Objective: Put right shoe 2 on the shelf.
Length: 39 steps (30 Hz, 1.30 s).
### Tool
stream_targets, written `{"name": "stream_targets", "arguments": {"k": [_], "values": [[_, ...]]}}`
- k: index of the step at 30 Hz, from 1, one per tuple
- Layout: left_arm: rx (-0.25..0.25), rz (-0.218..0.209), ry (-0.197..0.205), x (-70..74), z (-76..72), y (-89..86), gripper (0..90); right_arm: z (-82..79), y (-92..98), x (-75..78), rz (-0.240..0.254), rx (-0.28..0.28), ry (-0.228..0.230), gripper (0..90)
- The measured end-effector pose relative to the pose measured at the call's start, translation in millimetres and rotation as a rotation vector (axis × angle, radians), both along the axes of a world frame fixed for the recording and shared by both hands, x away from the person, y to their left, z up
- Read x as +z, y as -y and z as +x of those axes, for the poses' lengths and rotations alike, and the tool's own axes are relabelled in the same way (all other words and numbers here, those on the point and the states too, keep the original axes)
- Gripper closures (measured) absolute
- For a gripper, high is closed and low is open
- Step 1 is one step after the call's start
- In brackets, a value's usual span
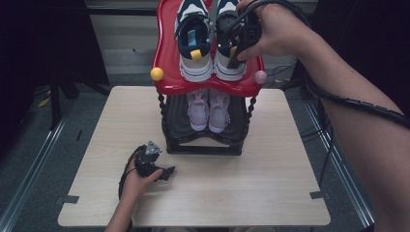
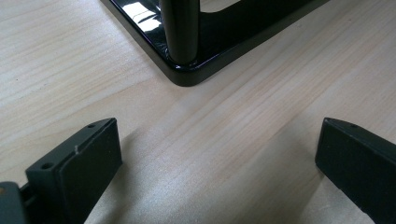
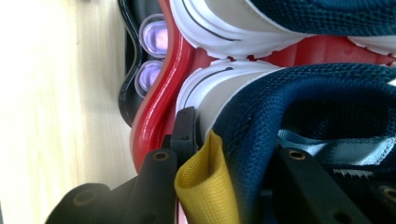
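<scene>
A pair of navy and white sneakers stands on the red top shelf (image 1: 167,60) of a small shoe rack, heels toward me. My right gripper (image 1: 235,48) is shut on the heel of the right sneaker (image 1: 227,67). In the right gripper view one jaw lies outside the heel wall and the other inside the collar of that sneaker (image 3: 289,93), beside its yellow pull tab (image 3: 210,182). The left sneaker (image 1: 194,46) sits untouched next to it. My left gripper (image 1: 167,173) rests on the table in front of the rack, open (image 2: 217,135), with bare wood between its jaws.
A pair of pale pink shoes (image 1: 208,108) sits on the rack's black lower shelf. The rack's black base corner and post (image 2: 184,70) lie just ahead of the left gripper. Yellow (image 1: 156,74) and pink (image 1: 260,76) knobs mark the red shelf's front corners.
</scene>
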<state>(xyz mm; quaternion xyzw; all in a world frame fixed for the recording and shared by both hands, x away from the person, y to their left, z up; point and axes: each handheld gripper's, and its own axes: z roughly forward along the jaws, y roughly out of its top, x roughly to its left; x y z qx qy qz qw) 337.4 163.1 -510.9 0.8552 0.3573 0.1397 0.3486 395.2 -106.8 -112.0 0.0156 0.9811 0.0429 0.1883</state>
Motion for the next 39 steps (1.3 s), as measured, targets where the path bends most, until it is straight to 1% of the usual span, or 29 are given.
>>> {"name": "stream_targets", "arguments": {"k": [9, 13, 14, 15, 16, 17, 20, 22, 24, 26, 28, 30, 32, 34, 37, 39], "values": [[0.000, -0.004, -0.005, 0.0, -0.1, 0.0, 0.0, 0.3, 0.8, -1.9, 0.014, -0.016, -0.001, 69.1], [-0.002, 0.000, -0.002, 0.1, 0.1, -0.1, 0.0, 0.5, 1.9, -2.7, 0.023, -0.028, 0.000, 66.2], [-0.002, 0.000, -0.002, 0.1, 0.1, -0.2, 0.0, 0.4, 2.3, -2.7, 0.026, -0.025, -0.001, 64.7], [-0.002, 0.000, -0.002, 0.1, 0.1, -0.2, 0.0, -0.4, 2.7, -2.3, 0.034, -0.041, -0.004, 61.6], [-0.002, 0.000, -0.002, 0.1, 0.1, -0.1, 0.0, 0.3, 3.2, -1.6, 0.040, -0.037, -0.003, 61.0], [-0.002, 0.000, -0.002, 0.1, 0.1, -0.1, 0.0, 0.0, 3.8, -0.9, 0.049, -0.042, 0.004, 58.7], [-0.001, 0.000, -0.001, 0.1, 0.1, -0.1, 0.0, 1.3, 6.0, 2.5, 0.093, -0.059, -0.024, 54.8], [0.001, 0.000, 0.001, 0.0, 0.0, 0.0, 0.0, 1.0, 6.8, 3.8, 0.094, -0.070, -0.024, 51.2], [0.000, 0.000, 0.000, 0.0, 0.0, 0.0, 0.0, 0.6, 8.0, 5.1, 0.113, -0.092, -0.033, 49.7], [-0.002, 0.000, -0.002, 0.1, 0.1, -0.1, 0.0, 1.2, 9.0, 6.8, 0.127, -0.101, -0.033, 46.5], [-0.002, 0.000, -0.002, 0.1, 0.1, -0.1, 0.0, 1.5, 10.0, 8.9, 0.148, -0.131, -0.038, 42.8], [0.000, -0.001, 0.000, 0.0, 0.0, 0.0, 0.0, 1.2, 10.7, 11.7, 0.161, -0.143, -0.040, 40.1], [0.001, 0.000, 0.001, 0.0, 0.0, 0.0, 0.0, 0.7, 11.3, 14.8, 0.178, -0.170, -0.044, 36.5], [-0.001, -0.001, -0.002, 0.0, 0.0, 0.0, 0.0, -0.1, 11.9, 17.7, 0.189, -0.186, -0.051, 33.7], [-0.002, 0.000, -0.002, 0.1, 0.1, -0.1, 0.0, -2.6, 13.0, 20.9, 0.195, -0.186, -0.065, 31.8], [-0.002, 0.000, -0.001, 0.1, 0.1, -0.1, 0.0, -3.4, 14.2, 22.0, 0.199, -0.199, -0.065, 29.6]]}}
